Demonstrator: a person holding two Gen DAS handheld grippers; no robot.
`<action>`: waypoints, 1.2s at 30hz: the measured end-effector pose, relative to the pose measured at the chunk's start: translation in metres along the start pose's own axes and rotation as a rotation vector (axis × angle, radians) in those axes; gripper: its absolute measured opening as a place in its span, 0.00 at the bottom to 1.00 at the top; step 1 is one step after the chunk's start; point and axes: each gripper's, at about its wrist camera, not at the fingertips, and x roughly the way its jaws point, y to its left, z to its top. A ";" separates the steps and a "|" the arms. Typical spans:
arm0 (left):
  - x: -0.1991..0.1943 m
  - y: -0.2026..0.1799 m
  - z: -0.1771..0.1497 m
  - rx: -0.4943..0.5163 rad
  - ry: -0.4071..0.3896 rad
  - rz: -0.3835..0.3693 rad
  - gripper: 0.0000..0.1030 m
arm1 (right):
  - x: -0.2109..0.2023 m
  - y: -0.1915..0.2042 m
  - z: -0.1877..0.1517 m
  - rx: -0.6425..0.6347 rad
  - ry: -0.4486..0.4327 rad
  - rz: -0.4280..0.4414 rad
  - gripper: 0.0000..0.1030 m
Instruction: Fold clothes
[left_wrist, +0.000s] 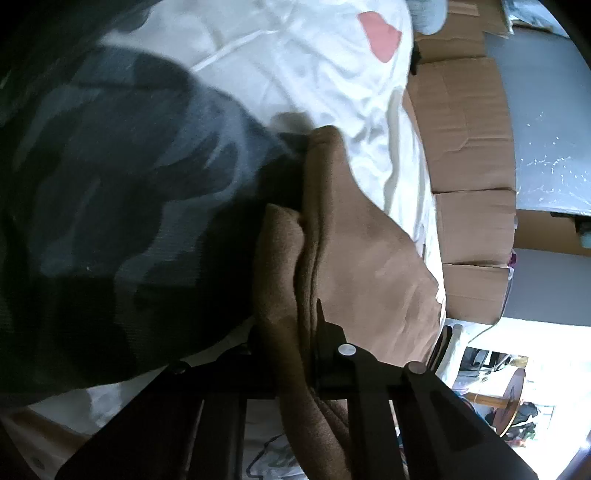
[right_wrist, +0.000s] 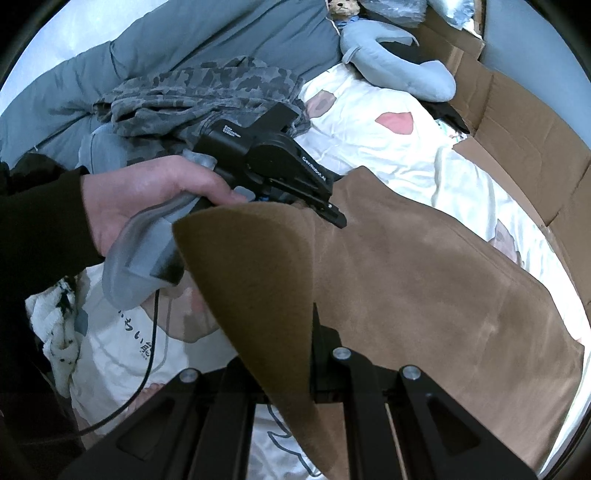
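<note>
A brown garment (right_wrist: 424, 277) lies spread across the white bed sheet (right_wrist: 369, 147). In the right wrist view my right gripper (right_wrist: 295, 332) is shut on a lifted, folded-over corner of it. A hand (right_wrist: 140, 206) holds my left gripper (right_wrist: 334, 218), whose tip sits at the garment's far edge. In the left wrist view the brown garment (left_wrist: 362, 240) bunches between the fingers of the left gripper (left_wrist: 295, 325), which is shut on it.
A camouflage garment (right_wrist: 199, 88) lies heaped behind the left gripper and fills the left of the left wrist view (left_wrist: 129, 203). A blue plush pillow (right_wrist: 388, 48) and grey duvet (right_wrist: 184, 37) lie beyond. Cardboard (right_wrist: 517, 129) lines the bed's right side. White printed cloth (right_wrist: 122, 350) sits near left.
</note>
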 end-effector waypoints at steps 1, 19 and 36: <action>-0.002 -0.004 0.000 0.003 -0.005 0.001 0.10 | -0.001 -0.001 -0.001 0.005 -0.003 0.004 0.05; -0.025 -0.120 -0.017 0.151 -0.076 0.054 0.09 | -0.055 -0.049 -0.036 0.147 -0.110 0.109 0.05; 0.033 -0.256 -0.055 0.367 -0.048 0.210 0.09 | -0.108 -0.131 -0.095 0.424 -0.179 0.148 0.05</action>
